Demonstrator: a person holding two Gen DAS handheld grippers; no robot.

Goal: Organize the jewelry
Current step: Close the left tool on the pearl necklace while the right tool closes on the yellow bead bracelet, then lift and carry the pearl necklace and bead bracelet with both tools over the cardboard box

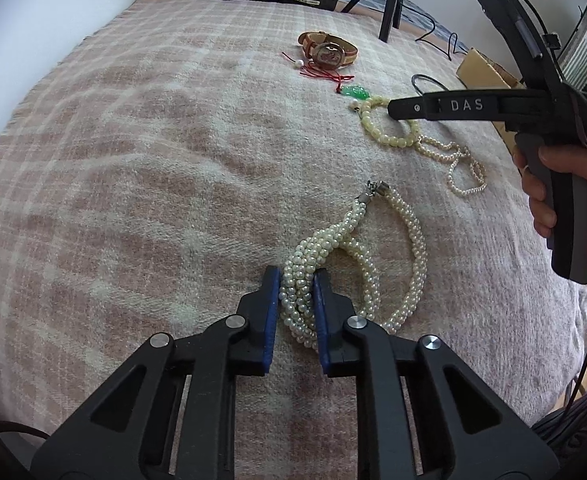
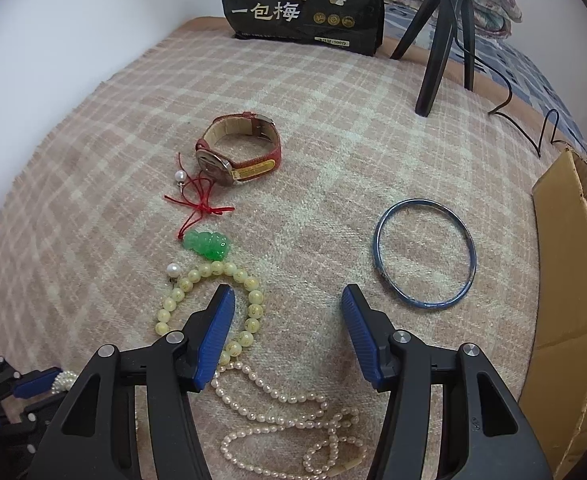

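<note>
My left gripper [image 1: 296, 280] is shut on a thick twisted white pearl bracelet [image 1: 409, 264] that lies on the pink plaid blanket [image 1: 153, 160]. My right gripper [image 2: 287, 296] is open and empty, above a yellow bead bracelet [image 2: 249, 292] and a thin pearl strand [image 2: 285, 400]. A blue bangle [image 2: 425, 254] lies to its right. A green jade pendant [image 2: 207, 245] on red cord and a red-strapped watch [image 2: 239, 150] lie further back. The right gripper [image 1: 393, 107] also shows in the left wrist view, over the yellow beads [image 1: 389, 138].
A black snack bag [image 2: 305, 4] stands at the back. A black tripod [image 2: 441, 40] with a cable stands at the back right. A cardboard box [image 2: 569, 280] borders the blanket on the right. A white wall runs along the left.
</note>
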